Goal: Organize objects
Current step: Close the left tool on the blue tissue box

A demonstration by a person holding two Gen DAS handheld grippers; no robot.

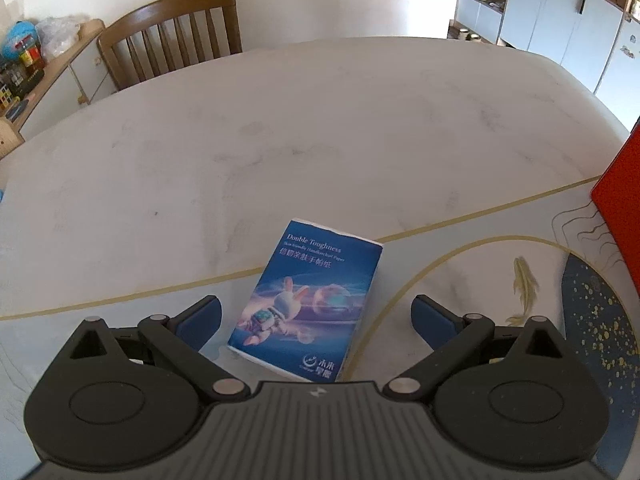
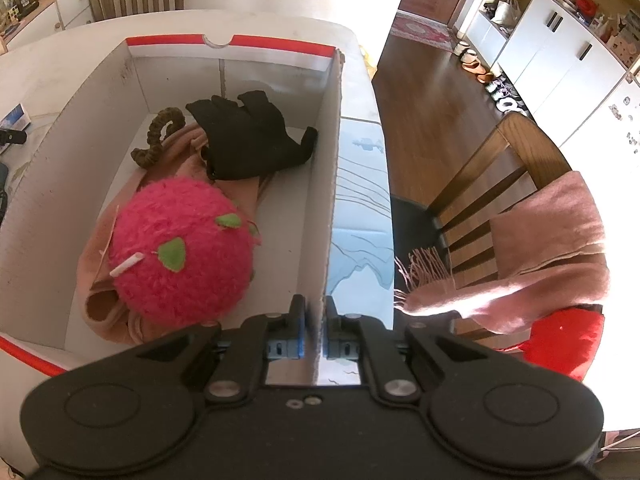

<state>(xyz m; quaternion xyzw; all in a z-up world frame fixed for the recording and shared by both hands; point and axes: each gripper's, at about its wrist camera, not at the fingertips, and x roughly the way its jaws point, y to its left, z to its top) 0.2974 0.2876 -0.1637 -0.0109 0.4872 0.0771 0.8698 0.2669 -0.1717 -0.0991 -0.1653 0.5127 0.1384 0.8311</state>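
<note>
- Left gripper (image 1: pixel 316 312): black two-finger tool with blue pads, angled steeply down toward the table; fingers (image 1: pixel 202 320) spread wide, pinching nothing.
- Blue rectangular pack of paper handkerchiefs with a cartoon rabbit print (image 1: pixel 306 300): lies flat on the pale marble-patterned table top (image 1: pixel 280 140), between the left fingers and reaching out beyond their tips; neither pad touches it.
- Red flat panel (image 1: pixel 620 208): well to the right of the left fingers, at the frame edge.
- Right gripper (image 2: pixel 314 330): same black tool, pitched steeply down; fingers pressed nearly together, pinching the right-hand side wall of the box.
- White cardboard box with red rim (image 2: pixel 332 184): open-topped, standing on the table; its gripped wall runs straight ahead from between the right fingers, its interior lying left of them.
- Round fuzzy pink plush ball with green felt leaves (image 2: pixel 180 252): inside the box, just left of and ahead of the right fingers.
- Black fabric glove (image 2: pixel 252 136): inside the box, farther ahead, left of the wall.
- Olive-brown coiled scrunchie (image 2: pixel 158 136): inside, left of the glove.
- Beige folded cloth (image 2: pixel 104 300): under the ball and glove.
- Pink fringed scarf (image 2: pixel 540 256): draped over a brown wooden chair (image 2: pixel 480 184), right of the right fingers, off the table.
</note>
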